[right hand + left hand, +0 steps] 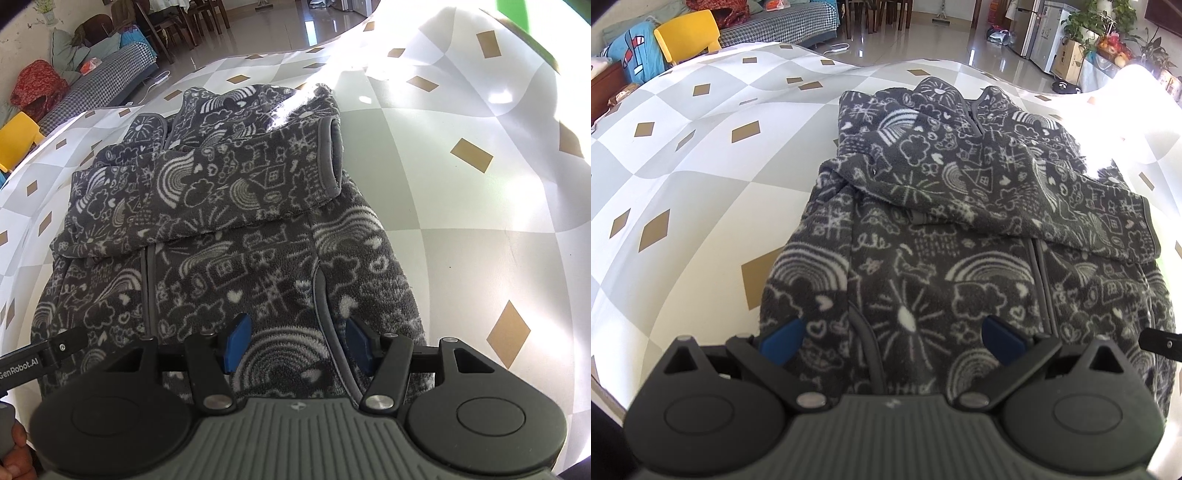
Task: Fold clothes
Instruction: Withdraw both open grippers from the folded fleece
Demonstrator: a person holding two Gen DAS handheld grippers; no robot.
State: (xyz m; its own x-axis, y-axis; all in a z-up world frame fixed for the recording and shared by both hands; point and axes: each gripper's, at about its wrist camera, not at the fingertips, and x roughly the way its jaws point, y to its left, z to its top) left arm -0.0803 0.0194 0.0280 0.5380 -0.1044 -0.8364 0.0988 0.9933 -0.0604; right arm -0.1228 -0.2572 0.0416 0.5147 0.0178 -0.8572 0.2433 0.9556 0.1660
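Directly beneath both tools, the patterned fleece jacket (960, 229) fills mid-frame; left gripper (892, 338) gapes wide, right gripper (295, 343) half-spread, neither pinching fabric.

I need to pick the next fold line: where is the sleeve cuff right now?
In the right wrist view the grey-trimmed sleeve cuff lies across the fleece jacket's chest, at its right edge beside the bare checked tablecloth, ahead of the right gripper.

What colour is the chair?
Yellow: the chair shows best in the left wrist view.
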